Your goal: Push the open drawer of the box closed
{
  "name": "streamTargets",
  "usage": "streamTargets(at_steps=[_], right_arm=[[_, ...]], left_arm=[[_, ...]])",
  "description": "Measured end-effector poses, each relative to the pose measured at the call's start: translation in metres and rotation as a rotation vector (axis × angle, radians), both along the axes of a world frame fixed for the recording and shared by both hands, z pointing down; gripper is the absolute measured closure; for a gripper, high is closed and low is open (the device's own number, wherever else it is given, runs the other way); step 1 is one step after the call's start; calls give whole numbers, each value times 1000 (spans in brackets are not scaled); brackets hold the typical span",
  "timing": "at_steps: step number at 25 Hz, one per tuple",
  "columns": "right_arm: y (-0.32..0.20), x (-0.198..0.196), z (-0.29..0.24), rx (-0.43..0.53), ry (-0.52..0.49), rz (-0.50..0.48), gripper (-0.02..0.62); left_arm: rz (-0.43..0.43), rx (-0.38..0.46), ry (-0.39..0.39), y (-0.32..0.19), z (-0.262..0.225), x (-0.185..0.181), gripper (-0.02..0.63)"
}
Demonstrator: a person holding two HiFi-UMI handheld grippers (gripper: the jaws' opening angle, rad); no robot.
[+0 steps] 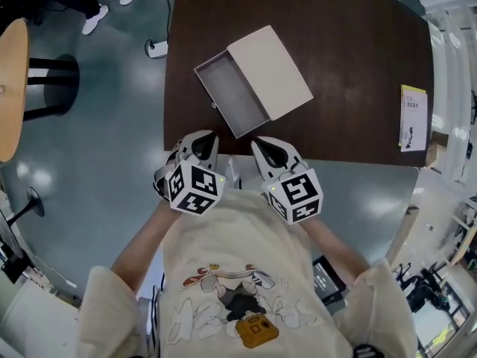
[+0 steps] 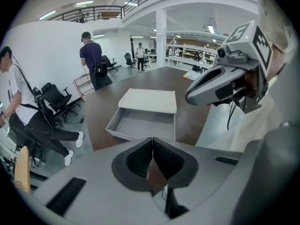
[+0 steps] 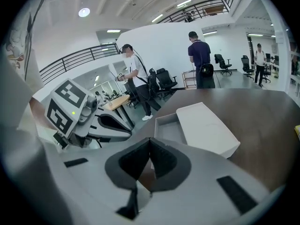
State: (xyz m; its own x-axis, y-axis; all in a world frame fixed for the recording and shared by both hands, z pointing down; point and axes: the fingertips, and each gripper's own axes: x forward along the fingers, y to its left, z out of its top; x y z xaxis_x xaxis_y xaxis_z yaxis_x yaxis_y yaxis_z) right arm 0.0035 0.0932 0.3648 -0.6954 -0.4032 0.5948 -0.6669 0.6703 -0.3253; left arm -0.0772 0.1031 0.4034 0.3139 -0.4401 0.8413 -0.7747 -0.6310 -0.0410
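A flat white box [image 1: 270, 71] lies on the dark brown table [image 1: 358, 66]. Its grey drawer [image 1: 231, 95] is pulled out toward the near table edge and holds nothing. My left gripper [image 1: 204, 137] hovers at that edge, just short of the drawer's front, jaws shut with nothing between them. Beside it my right gripper [image 1: 265, 145] is also shut and empty. In the left gripper view the drawer [image 2: 140, 124] lies just beyond the left gripper [image 2: 152, 142], the right gripper's body to the right. In the right gripper view the box [image 3: 206, 128] lies beyond the right gripper [image 3: 150, 142].
A yellow booklet [image 1: 414, 118] lies at the table's right edge. A round wooden table [image 1: 11, 88] stands to the left, and a power strip [image 1: 156, 48] is on the floor by the table's far left corner. People [image 2: 93, 60] and office chairs are further off.
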Motion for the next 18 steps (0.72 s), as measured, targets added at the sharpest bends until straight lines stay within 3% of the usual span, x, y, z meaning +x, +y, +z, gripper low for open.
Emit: streamTargets(at_steps=[4, 18], right_arm=[[-7, -2, 14, 6, 45, -18, 589], [-31, -2, 33, 16, 109, 6, 589]], left_arm=[[43, -19, -20, -7, 19, -5, 544], [171, -151, -119, -39, 95, -26, 487]])
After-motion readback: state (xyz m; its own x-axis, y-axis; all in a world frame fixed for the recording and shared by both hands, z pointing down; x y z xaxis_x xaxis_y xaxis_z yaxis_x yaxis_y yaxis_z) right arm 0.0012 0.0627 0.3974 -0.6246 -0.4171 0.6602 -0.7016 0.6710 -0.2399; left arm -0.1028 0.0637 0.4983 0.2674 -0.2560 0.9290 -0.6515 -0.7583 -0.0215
